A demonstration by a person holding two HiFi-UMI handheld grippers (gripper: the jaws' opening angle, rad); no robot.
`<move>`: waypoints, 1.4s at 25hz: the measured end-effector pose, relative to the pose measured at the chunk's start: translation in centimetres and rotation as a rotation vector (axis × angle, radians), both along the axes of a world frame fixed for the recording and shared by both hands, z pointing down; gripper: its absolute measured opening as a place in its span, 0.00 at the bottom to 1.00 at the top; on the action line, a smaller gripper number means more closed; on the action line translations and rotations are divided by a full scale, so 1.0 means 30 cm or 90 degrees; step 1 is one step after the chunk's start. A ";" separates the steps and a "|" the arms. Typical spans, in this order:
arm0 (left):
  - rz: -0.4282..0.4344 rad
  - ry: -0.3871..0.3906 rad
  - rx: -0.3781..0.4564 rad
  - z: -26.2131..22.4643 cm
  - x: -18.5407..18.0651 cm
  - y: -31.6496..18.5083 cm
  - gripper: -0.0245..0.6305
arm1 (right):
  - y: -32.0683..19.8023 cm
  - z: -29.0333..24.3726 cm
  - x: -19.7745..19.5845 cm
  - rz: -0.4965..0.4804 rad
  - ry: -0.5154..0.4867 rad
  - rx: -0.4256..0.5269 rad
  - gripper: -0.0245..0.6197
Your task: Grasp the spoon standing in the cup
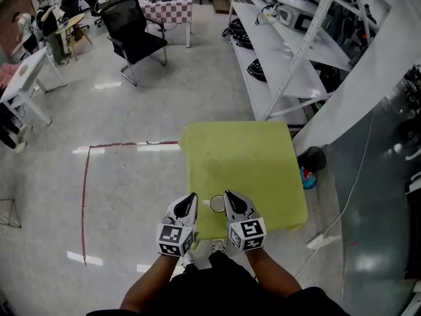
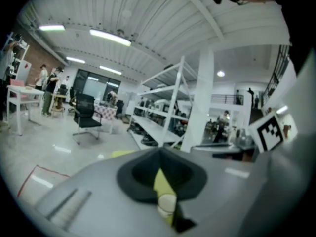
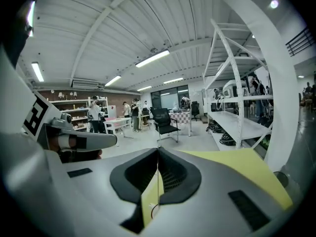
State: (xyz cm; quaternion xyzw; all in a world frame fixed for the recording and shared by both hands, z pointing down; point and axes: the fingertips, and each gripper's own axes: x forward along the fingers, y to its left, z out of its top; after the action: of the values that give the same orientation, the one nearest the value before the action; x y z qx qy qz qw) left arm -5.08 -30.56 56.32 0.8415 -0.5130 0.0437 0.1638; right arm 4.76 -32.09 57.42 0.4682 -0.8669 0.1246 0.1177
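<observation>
Closest to the head camera, the person's left forearm (image 1: pixel 146 289) and right forearm (image 1: pixel 273 273) reach forward, each carrying one of the two tongs side by side over the near edge of a yellow-green bench (image 1: pixel 253 153). The cup (image 1: pixel 217 205) stands on that bench in the gap between the left tongs (image 1: pixel 192 195) and the right tongs (image 1: pixel 227 193), close to both sets of tips and touching neither as far as the head view shows. The spoon cannot be made out in any view. In the left gripper view the left tongs (image 2: pixel 160 150) are clenched, tips meeting. Lower down, a strip of the bench shows through the slot behind the tips, with a pale rounded thing (image 2: pixel 167 204) that is too blurred to name. In the right gripper view the right tongs (image 3: pixel 158 150) are clenched too, tips pressed together along a thin seam, with only yellow bench visible through the slot and nothing plainly held. Each gripper view catches the other gripper at its edge, level with it and near. Beyond the tips of both tongs the bench top stretches away. To the right of the right tongs rises a white shelving rack (image 1: pixel 279 51). Well beyond the left tongs an office chair (image 1: pixel 135 35) stands on the glossy floor (image 1: pixel 131 117), and a red tape line (image 1: pixel 85 189) runs along the floor off to their left.
</observation>
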 end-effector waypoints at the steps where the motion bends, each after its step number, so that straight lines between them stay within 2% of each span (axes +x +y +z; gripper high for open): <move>1: 0.001 0.003 0.007 -0.014 -0.004 -0.001 0.05 | 0.004 -0.023 0.000 0.003 -0.001 0.010 0.06; 9: 0.020 0.024 0.064 -0.160 0.015 0.002 0.05 | -0.011 -0.255 0.043 0.047 -0.047 0.088 0.05; 17: 0.034 0.011 0.111 -0.232 0.057 -0.014 0.05 | -0.046 -0.424 0.075 0.074 -0.053 0.178 0.05; 22: 0.031 0.012 0.135 -0.288 0.034 -0.022 0.05 | -0.046 -0.457 0.068 0.070 -0.049 0.184 0.05; 29: 0.031 -0.008 0.132 -0.285 0.022 -0.027 0.05 | -0.056 -0.463 0.056 0.059 -0.046 0.179 0.05; 35: 0.033 -0.007 0.137 -0.300 0.015 -0.033 0.05 | -0.067 -0.462 0.029 0.049 -0.009 0.195 0.05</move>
State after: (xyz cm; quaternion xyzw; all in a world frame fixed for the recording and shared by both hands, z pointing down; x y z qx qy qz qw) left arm -4.61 -31.55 47.31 0.8669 -0.4937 -0.0025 0.0683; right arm 5.65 -34.08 43.55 0.5129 -0.8578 -0.0010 0.0337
